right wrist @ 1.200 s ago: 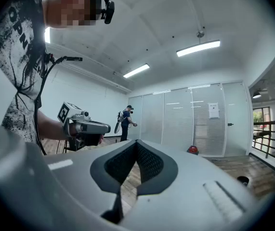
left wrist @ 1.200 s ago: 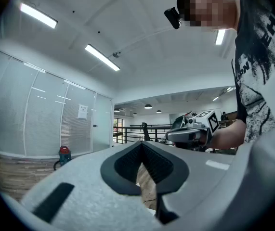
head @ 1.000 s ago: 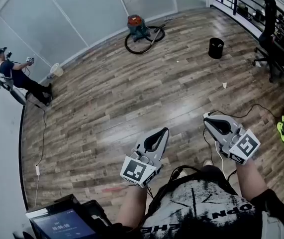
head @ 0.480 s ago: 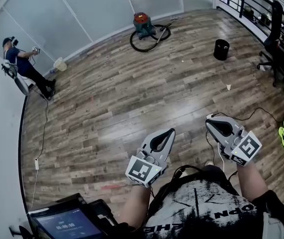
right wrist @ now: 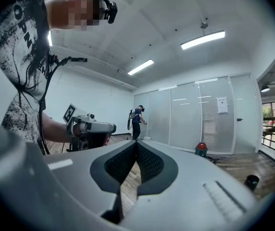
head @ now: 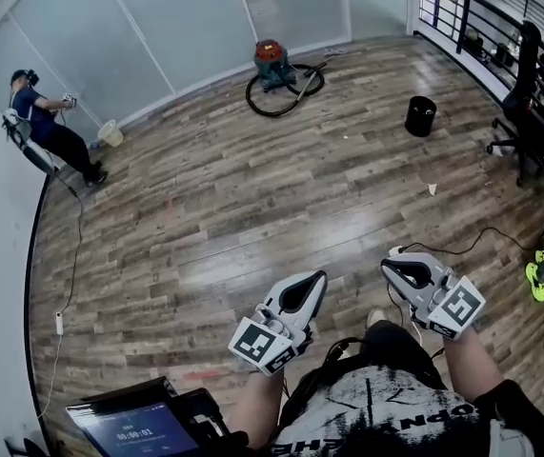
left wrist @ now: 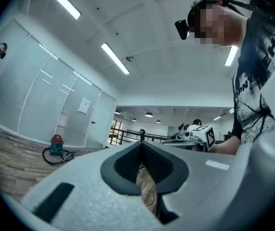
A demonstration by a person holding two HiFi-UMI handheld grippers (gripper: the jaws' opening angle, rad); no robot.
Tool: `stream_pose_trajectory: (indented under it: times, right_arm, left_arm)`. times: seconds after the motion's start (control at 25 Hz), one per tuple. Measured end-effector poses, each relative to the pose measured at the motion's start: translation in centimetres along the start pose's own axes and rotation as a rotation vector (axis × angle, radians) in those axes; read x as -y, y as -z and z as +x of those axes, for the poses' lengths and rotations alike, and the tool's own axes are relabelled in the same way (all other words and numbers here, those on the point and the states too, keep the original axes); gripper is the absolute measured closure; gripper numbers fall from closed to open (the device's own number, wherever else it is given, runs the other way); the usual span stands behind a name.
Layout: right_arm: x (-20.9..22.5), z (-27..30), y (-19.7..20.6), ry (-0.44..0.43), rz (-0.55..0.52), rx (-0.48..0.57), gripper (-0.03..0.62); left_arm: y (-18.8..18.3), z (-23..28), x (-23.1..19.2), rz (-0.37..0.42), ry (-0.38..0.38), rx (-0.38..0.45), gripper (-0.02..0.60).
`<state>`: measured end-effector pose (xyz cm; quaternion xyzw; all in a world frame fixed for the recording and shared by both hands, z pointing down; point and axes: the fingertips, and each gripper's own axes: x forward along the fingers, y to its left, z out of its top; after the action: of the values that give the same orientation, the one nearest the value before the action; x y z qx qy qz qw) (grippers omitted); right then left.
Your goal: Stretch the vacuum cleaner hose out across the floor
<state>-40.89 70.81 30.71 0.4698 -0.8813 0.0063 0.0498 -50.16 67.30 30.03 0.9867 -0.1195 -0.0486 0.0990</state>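
Note:
A red and teal vacuum cleaner [head: 270, 57] stands by the far glass wall, with its black hose [head: 286, 93] coiled in a loop on the wood floor beside it. It also shows small in the left gripper view as the vacuum cleaner [left wrist: 56, 144] and in the right gripper view as the vacuum cleaner [right wrist: 201, 149]. My left gripper [head: 319, 276] and right gripper [head: 388, 258] are held in front of my body, far from the hose. Both are shut and empty. In their own views the left gripper [left wrist: 141, 146] and right gripper [right wrist: 136, 146] point across the room.
A black bin [head: 419, 115] stands right of the vacuum. An office chair [head: 524, 93] and a railing [head: 472, 12] line the right side. A person [head: 48, 131] stands at the left wall near a white basket [head: 110, 133]. A cable [head: 472, 241] lies near my right gripper.
The head view has shifted a little. Both grippers stayed shut and empty, and sit slightly lower and further left in the frame.

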Motion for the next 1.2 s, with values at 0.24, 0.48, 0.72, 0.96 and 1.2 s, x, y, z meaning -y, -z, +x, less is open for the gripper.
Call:
stream_pose_trajectory:
  times: [0.24,0.48,0.72,0.96,1.2]
  right_arm:
    - [5.2,0.8,-0.2,0.016,0.017,0.012,0.586]
    - [14.2,3.5,-0.7,0.001,0.031,0.025,0.586]
    - [22.6,5.7,-1.7,-0.063,0.031,0.043,0.586]
    - [29.5,7.5,-1.9,-0.12,0.013,0.05,0.586]
    - [33.0,10.0,-2.1,-0.174,0.032,0.079,0.586]
  left_arm:
    - [-0.5,4.3,-3.2,0.057,-0.008,-0.024,0.578]
    - [-1.9,12.0,-8.2,0.107,-0.022,-0.062,0.578]
    - [-2.8,19.7,-13.3,0.122,-0.077,-0.063,0.578]
    - [-2.4,25.2,-17.1,0.161,-0.137,-0.089,0.578]
    - [-2.6,28.0,-19.9,0.144,-0.16,-0.084,0.578]
